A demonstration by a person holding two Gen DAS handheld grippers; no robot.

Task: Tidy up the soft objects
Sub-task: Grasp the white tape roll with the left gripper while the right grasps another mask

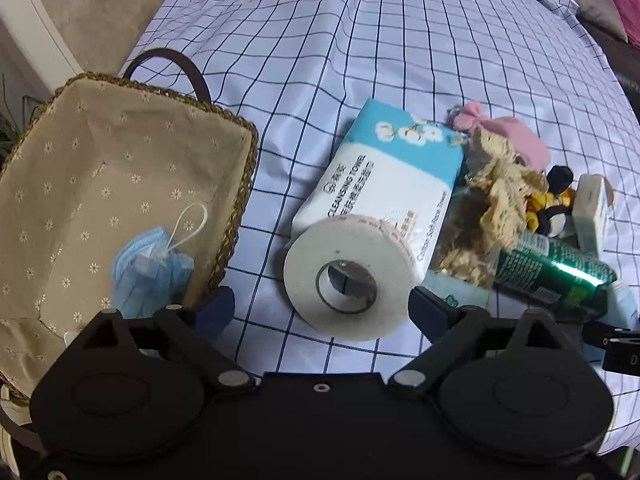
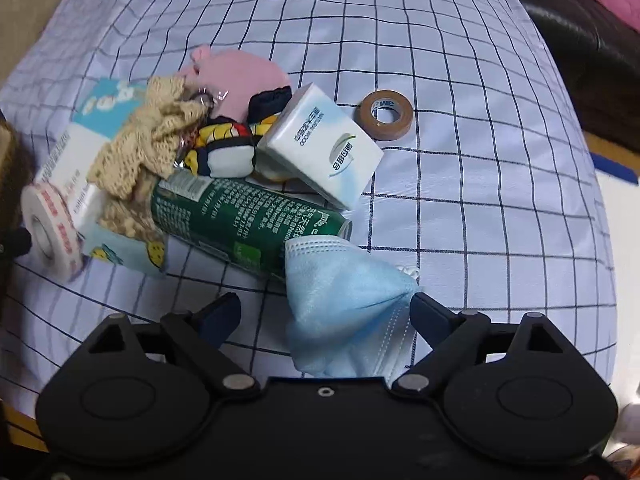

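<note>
One blue mask [image 1: 152, 264] lies in my lined basket [image 1: 236, 184]; a second mask [image 2: 344, 304] sits between my wide-open right tongs [image 2: 324, 312], ungripped, while my left tongs [image 1: 320, 304] gape empty and the soft pile [image 2: 168, 136] waits on the table [image 2: 460, 240].

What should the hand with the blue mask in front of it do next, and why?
Probably close the right gripper on the blue mask. Its fingers stand open on either side of the crumpled mask, which lies on the checked cloth beside the green can. The mask is soft, and another blue mask already lies in the lined basket.
</note>
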